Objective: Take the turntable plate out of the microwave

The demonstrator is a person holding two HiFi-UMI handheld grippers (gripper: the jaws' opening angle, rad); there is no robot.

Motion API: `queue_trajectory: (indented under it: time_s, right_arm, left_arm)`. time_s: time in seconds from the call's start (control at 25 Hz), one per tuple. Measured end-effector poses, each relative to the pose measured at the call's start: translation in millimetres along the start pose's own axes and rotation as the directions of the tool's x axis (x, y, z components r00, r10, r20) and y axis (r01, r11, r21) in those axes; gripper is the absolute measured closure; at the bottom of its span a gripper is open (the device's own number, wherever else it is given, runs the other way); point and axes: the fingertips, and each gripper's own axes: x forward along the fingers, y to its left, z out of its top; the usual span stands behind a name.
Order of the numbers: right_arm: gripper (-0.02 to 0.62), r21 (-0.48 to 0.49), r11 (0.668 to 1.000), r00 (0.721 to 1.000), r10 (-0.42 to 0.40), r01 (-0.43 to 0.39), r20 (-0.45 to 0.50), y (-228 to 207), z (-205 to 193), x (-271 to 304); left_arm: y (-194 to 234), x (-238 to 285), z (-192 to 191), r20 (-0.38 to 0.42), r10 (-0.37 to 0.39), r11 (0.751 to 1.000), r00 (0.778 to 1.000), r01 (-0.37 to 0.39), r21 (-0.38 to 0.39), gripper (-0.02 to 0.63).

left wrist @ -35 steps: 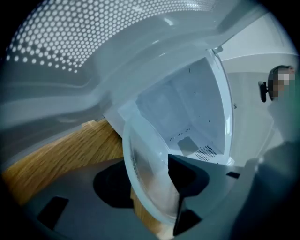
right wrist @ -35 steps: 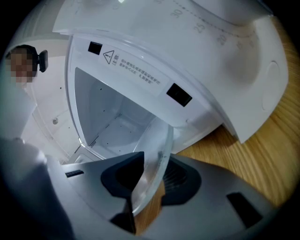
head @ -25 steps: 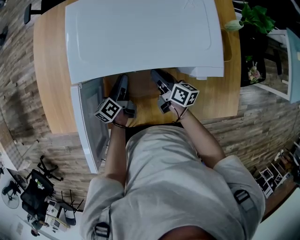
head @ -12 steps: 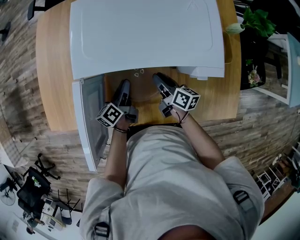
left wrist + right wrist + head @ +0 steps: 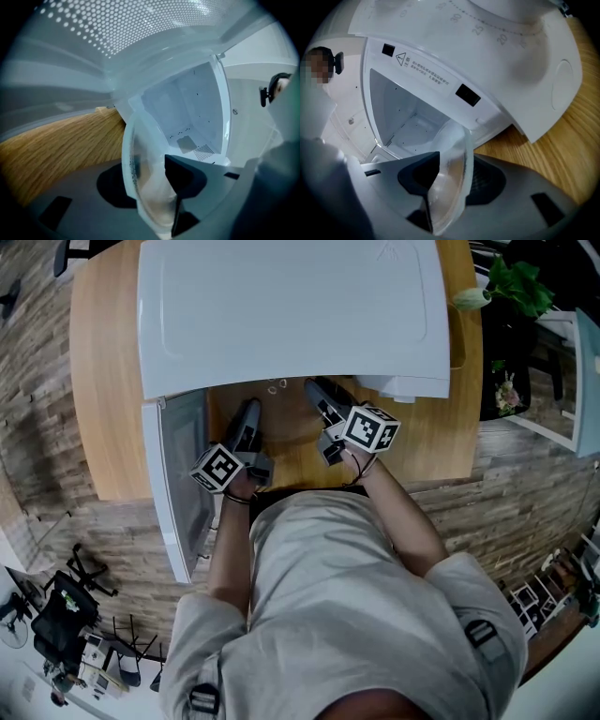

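Glass, clear and round: the turntable plate [image 5: 281, 416] is outside the white microwave [image 5: 291, 306], just at 6 o'clock of its open cavity. It seems to lie on the wooden tabletop [image 5: 103, 381], but I cannot confirm contact. White microwave door [image 5: 183, 474] hangs open at 9 o'clock.

Left gripper [image 5: 150, 183] is at the plate's rim near 8 o'clock, right gripper [image 5: 452, 180] near 3 o'clock. Both sets of fingers have just been opening and stand spread, the rim between them, not pinched.

Judgement: let go only with the plate flat and supported, both sides together. Then draw straight back toward 6 o'clock so no finger hooks the rim.

Forearms reach toward 12 o'clock, the grippers angled slightly down and converging on the plate.
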Motion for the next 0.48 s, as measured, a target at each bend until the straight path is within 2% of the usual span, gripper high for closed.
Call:
queue_trajectory:
  time_s: [0.12,0.28,0.36,0.48]
  right_arm:
    - [0.434,-0.006,1.0,1.0,-0.024,0.024,0.013,-2.0,3.8,2.7]
    - [0.45,0.0,0.999,0.999,-0.041,0.041,0.021,-3.6,2.2,1.5]
    - [0.453,0.011,0.999,0.999,-0.038,0.038,0.027,-3.7,2.1,0.3]
    - [0.462,0.017,0.999,0.999,-0.029,0.028,0.037,-4.1,3.1,-2.3]
  left_arm:
    - [-6.0,2.4,0.2,-0.002,-0.021,0.999,1.0,0.02,-0.041,0.363]
    - [-9.4,5.9,5.3,0.02,-0.017,0.998,1.0,0.019,-0.065,0.354]
    - [-8.5,7.5,6.8,0.02,-0.003,0.998,1.0,0.004,-0.061,0.374]
    - [-6.5,7.6,5.5,-0.001,0.015,1.0,1.0,-0.015,-0.023,0.457]
